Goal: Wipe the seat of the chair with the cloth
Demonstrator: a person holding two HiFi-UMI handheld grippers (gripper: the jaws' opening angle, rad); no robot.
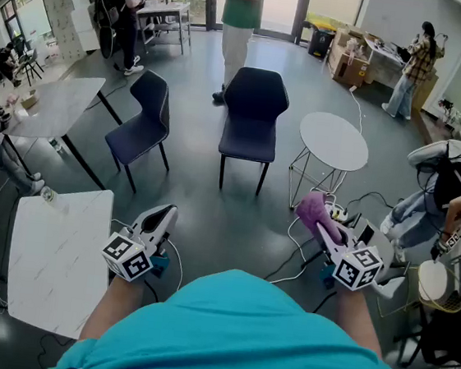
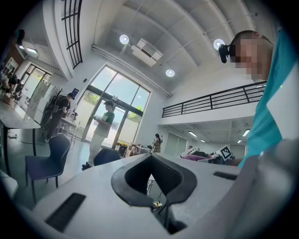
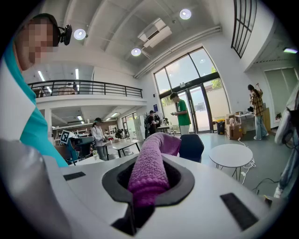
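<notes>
A dark blue chair [image 1: 254, 112] stands straight ahead on the grey floor, its seat bare. A second one like it [image 1: 143, 120] stands to its left. My right gripper [image 1: 326, 233] is held low at the right, shut on a purple cloth [image 1: 315, 210] that sticks out past the jaws. In the right gripper view the cloth [image 3: 152, 170] fills the jaw gap of the right gripper [image 3: 148, 189], with the chair [image 3: 191, 147] beyond it. My left gripper [image 1: 164, 213] is held low at the left, shut and empty; in its own view the left gripper [image 2: 156, 186] holds nothing.
A round white wire-legged table [image 1: 333, 140] stands right of the chair, with cables [image 1: 301, 258] on the floor below it. A white table [image 1: 56, 259] is near left and a grey one [image 1: 53, 106] farther left. A person in green [image 1: 240, 15] stands behind the chair.
</notes>
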